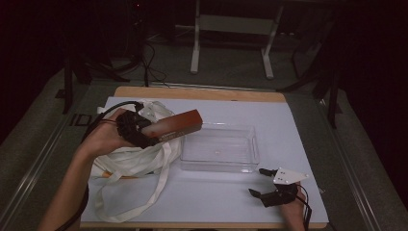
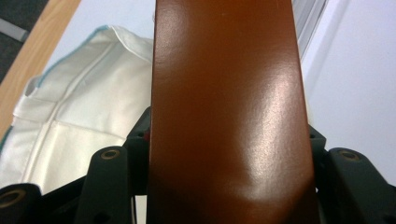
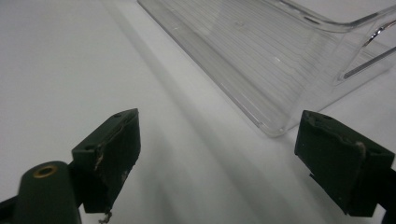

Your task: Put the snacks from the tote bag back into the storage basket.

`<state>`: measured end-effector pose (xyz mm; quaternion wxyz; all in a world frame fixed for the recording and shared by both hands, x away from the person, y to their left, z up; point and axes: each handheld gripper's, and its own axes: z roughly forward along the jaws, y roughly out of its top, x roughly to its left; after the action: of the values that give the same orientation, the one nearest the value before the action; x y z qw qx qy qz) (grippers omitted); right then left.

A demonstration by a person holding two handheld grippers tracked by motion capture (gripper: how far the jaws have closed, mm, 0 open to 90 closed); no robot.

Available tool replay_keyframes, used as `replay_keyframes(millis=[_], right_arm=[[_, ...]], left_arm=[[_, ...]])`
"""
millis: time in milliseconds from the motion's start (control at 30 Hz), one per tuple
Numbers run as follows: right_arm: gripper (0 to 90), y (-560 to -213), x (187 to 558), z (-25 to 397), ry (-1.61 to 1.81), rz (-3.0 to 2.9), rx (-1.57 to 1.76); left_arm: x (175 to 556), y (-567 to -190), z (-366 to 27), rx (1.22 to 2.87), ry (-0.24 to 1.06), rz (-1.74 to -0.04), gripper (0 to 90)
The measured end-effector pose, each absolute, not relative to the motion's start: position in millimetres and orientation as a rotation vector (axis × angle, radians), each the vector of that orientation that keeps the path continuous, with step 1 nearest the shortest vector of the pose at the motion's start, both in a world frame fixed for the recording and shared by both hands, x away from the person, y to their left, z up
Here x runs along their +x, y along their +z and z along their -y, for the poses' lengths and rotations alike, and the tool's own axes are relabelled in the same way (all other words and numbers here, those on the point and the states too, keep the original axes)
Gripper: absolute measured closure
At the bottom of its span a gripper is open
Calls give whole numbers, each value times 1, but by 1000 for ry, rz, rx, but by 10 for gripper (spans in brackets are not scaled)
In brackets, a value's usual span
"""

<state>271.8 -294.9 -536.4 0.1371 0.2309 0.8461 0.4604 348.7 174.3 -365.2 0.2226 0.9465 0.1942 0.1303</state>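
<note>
Above table (image 1: pixel 288 125), box (image 1: pixel 175 124) in left claw (image 1: pixel 149 132)

The high view looks forward and down over the whole table (image 1: pixel 288 120). The left gripper view sits close behind a brown box (image 2: pixel 229 116), facing along it. The right gripper view skims low toward the clear tray (image 3: pixel 261 56), which the high view shares.

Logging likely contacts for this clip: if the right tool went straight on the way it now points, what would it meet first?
Probably the clear plastic bin. The open right tool aims along the bare white table cover toward the bin's near corner; nothing lies between, though depth is hard to judge.
</note>
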Motion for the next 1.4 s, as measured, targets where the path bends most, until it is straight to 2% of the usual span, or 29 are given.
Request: replay_keyframes(millis=[1400], right_arm=[[144,-536,272,295,1332,-2453,668]], left_arm=[[361,-368,-133,2633,339,-388,437]])
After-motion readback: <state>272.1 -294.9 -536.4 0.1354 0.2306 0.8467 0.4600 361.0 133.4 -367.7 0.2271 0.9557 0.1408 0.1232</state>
